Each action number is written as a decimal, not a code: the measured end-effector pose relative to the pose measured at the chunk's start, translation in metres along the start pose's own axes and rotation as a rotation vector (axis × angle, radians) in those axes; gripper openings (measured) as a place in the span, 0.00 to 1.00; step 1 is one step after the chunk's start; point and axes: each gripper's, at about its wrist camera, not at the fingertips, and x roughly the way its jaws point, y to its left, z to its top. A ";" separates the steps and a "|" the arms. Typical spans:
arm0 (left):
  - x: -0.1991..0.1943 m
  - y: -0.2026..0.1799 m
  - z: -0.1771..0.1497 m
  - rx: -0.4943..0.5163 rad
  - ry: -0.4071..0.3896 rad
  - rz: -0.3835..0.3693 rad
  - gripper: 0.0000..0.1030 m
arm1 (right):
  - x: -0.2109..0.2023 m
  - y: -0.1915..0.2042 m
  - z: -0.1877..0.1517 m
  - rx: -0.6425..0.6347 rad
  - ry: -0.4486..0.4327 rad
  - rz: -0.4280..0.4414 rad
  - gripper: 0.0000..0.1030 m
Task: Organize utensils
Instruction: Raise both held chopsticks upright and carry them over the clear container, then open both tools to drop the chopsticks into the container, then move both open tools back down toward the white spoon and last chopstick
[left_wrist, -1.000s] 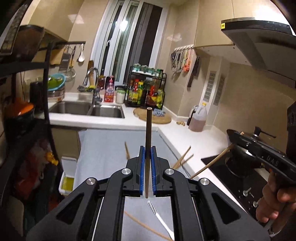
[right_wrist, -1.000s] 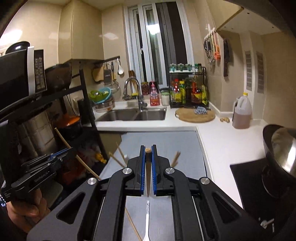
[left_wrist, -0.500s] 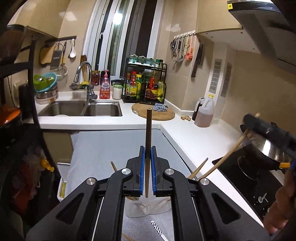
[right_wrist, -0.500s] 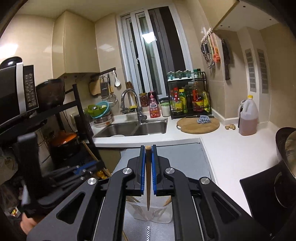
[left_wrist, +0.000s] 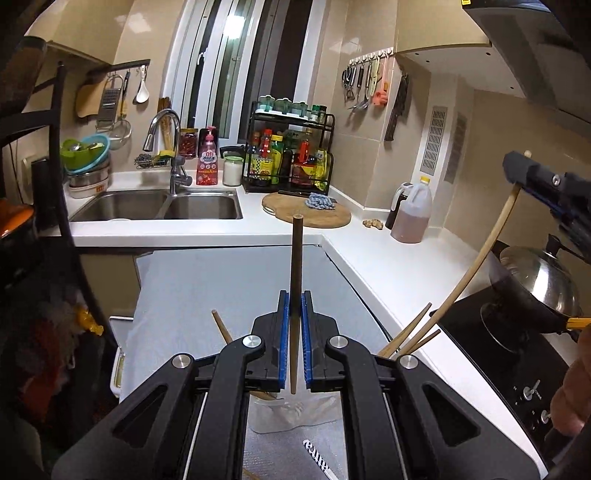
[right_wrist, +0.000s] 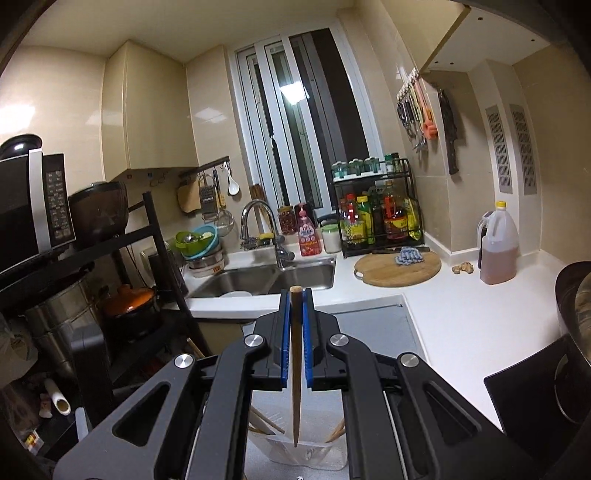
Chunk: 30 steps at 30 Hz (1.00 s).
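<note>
My left gripper (left_wrist: 294, 343) pinches a dark brown wooden chopstick (left_wrist: 295, 280); my right gripper (right_wrist: 295, 339) pinches a light wooden chopstick (right_wrist: 295, 369). Tilted, either might miss the clear plastic cup (right_wrist: 306, 452).

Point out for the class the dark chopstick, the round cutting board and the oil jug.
dark chopstick (left_wrist: 296, 266): left wrist view, shaft above the jaws.
round cutting board (right_wrist: 397, 271): right wrist view, bare wooden top.
oil jug (right_wrist: 498, 254): right wrist view, lower body.
</note>
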 end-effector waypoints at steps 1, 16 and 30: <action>0.000 0.000 0.000 0.001 0.000 -0.001 0.06 | -0.005 -0.001 0.003 0.007 -0.022 0.008 0.06; 0.015 0.007 -0.016 -0.023 0.056 0.004 0.30 | 0.063 -0.015 -0.060 -0.048 0.160 -0.075 0.24; -0.105 -0.007 -0.033 -0.005 -0.146 0.074 0.37 | -0.054 -0.020 -0.091 -0.022 0.084 -0.101 0.34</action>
